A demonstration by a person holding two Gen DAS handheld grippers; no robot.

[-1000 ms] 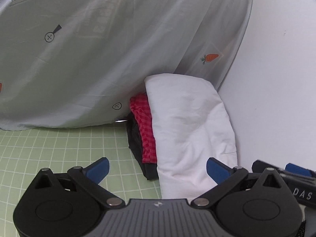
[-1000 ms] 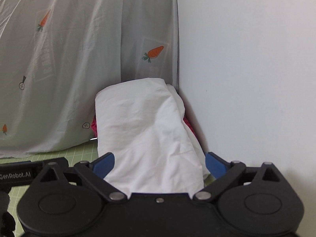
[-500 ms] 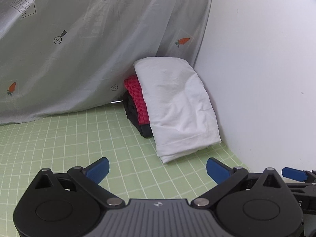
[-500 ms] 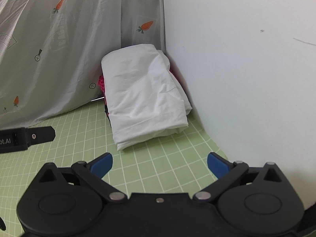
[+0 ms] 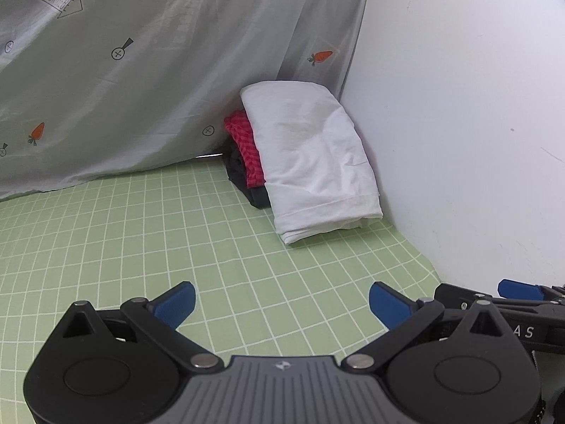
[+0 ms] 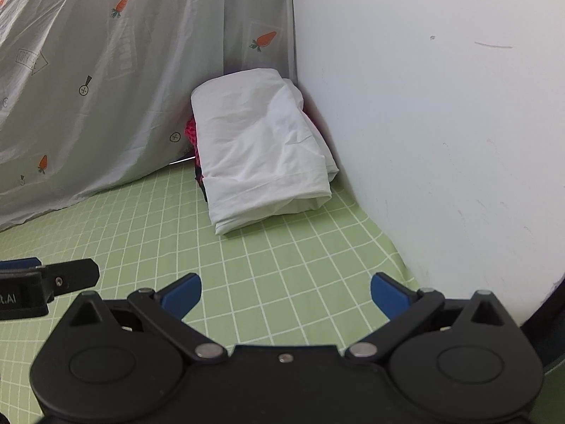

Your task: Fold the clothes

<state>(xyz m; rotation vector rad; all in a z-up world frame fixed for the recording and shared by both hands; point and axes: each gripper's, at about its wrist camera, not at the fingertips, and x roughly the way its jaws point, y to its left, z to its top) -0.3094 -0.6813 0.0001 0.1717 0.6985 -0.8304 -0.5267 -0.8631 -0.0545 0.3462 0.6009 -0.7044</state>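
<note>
Right now I see both of my grippers hovering over the green checked sheet (image 5: pixel 148 247), holding nothing. My left gripper (image 5: pixel 281 304) has its blue fingertips (image 5: pixel 176 298) spread wide, with only bare sheet between them; my right gripper (image 6: pixel 286 291) is spread just as wide, also over bare sheet. From the left wrist view, the folded white garment (image 5: pixel 310 162) lies at about one o'clock, on top of a stack tucked into the corner, touching the white wall (image 5: pixel 459 123) on its right side. Under it, at its left edge, a red checked garment (image 5: pixel 245 145) and a dark garment (image 5: pixel 243 182) peek out. Behind the stack, at twelve o'clock, hangs a grey carrot-print curtain (image 5: pixel 148 70). From the right wrist view the white garment sits at about twelve o'clock, well apart from my fingertips.
</note>
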